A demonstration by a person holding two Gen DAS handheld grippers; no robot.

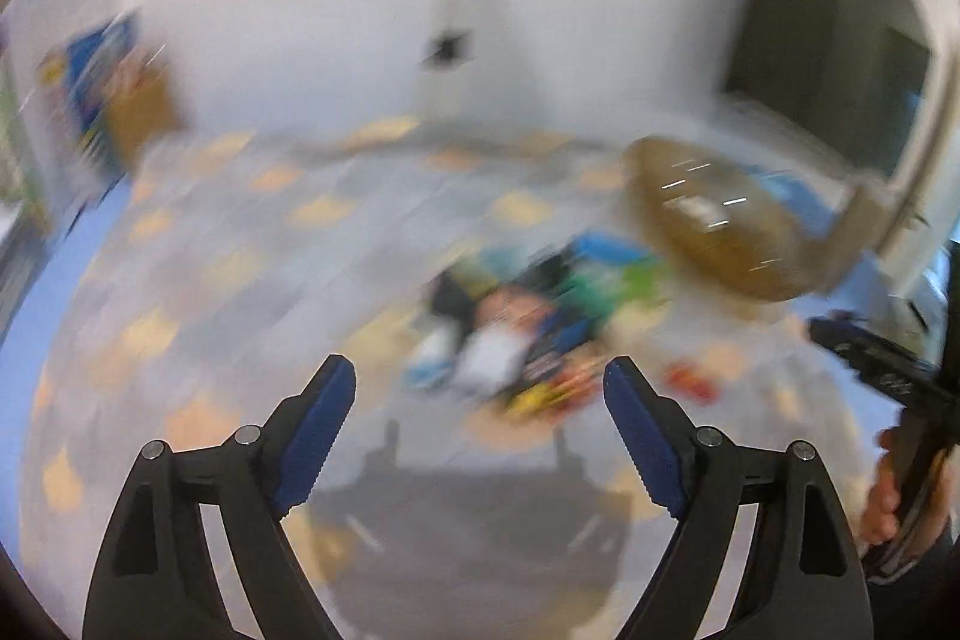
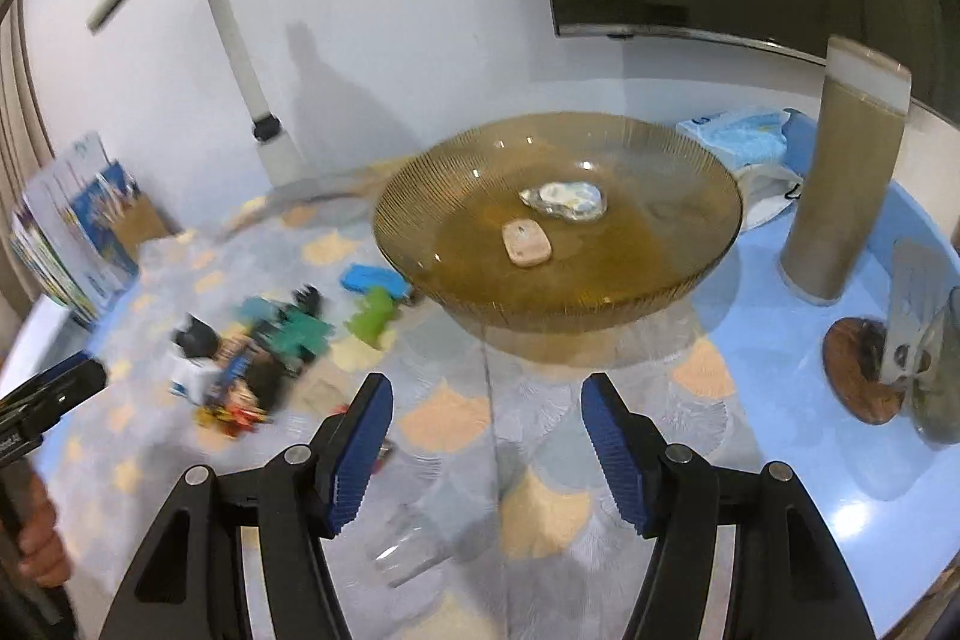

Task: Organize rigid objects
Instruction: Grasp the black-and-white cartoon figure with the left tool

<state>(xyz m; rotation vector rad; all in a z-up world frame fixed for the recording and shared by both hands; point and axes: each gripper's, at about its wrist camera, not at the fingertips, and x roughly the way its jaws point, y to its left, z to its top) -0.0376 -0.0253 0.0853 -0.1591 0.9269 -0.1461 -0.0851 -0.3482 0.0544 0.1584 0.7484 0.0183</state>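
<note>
Ribbed amber glass bowl [image 2: 558,220], glossy and translucent, on a printed cloth-like mat [image 2: 456,418] over a glossy blue tabletop [image 2: 798,436]; left of the bowl bright plastic toys [image 2: 288,334]; right of it a matt tan cylinder [image 2: 846,184]; gripper pads [image 2: 612,448] ridged blue rubber on black plastic.

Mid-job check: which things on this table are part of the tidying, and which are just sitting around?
Job:
- pile of small toys
- green toy and blue toy beside the bowl
- amber glass bowl, holding a tan block and a clear wrapped piece

Lying about:
- tall cylinder
- booklets
- blue packet
- lamp
</note>
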